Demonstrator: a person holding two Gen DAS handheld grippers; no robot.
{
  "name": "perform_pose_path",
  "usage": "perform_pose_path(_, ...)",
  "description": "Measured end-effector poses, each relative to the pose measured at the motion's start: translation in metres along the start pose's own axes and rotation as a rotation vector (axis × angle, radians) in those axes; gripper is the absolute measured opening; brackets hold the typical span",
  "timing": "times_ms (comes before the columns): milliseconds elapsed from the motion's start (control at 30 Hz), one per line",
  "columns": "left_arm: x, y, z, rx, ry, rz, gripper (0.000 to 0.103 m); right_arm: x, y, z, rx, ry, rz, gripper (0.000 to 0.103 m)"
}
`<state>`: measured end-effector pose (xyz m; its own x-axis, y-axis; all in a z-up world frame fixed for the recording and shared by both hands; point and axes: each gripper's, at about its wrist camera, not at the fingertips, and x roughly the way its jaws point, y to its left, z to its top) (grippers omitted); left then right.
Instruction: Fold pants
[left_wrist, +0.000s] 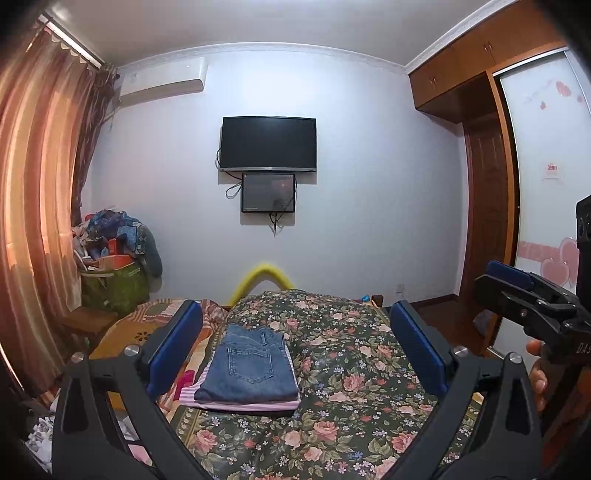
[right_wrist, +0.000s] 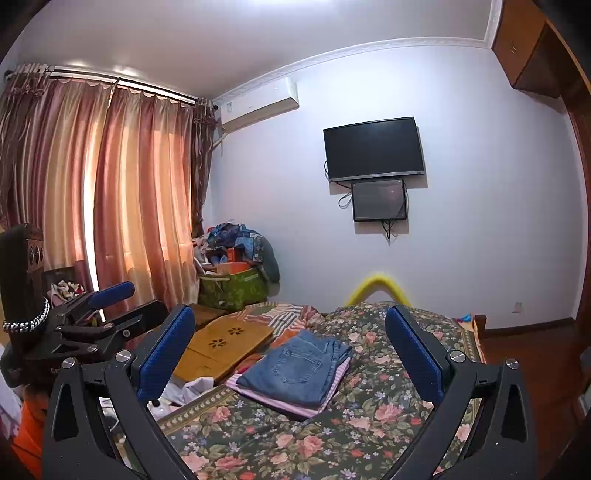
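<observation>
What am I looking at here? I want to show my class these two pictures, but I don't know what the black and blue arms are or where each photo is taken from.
No robot: a person holds a pair of tongs in each hand, each carrying a camera looking along its blue pads. One picture is from the left tongs, the other from the right tongs. Both are open and hold nothing. Folded jeans lie on a pink striped cloth on the floral bedspread.

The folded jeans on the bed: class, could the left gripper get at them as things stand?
Probably yes. The left gripper is open, its jaws wide apart, and the folded jeans lie ahead on a pink striped garment, with only bare floral bedspread between and nothing blocking.
</observation>
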<state>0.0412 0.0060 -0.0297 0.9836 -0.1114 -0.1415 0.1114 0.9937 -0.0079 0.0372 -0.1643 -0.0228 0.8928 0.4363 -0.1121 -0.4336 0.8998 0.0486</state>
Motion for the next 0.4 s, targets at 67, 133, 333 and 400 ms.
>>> perform_pose_path(67, 0.0002, -0.0001, -0.0006, -0.003, 0.003, -0.003, 0.103, 0.0001, -0.0001, -0.0001, -0.002, 0.002, 0.0, 0.103)
perform_pose_path(133, 0.0006, 0.0, -0.0004, -0.006, 0.004, -0.007, 0.103, 0.0015, -0.0003, -0.0012, -0.004, 0.004, 0.0, 0.103)
perform_pose_path(333, 0.0001, 0.001, -0.0005, -0.012, 0.003, -0.008, 0.103, 0.0015, -0.0006, -0.0022, -0.004, 0.008, 0.0, 0.103)
perform_pose_path(400, 0.0003, 0.0011, -0.0002, -0.016, 0.006, -0.01, 0.103, 0.0018, -0.001, -0.0025, -0.002, 0.01, 0.001, 0.103)
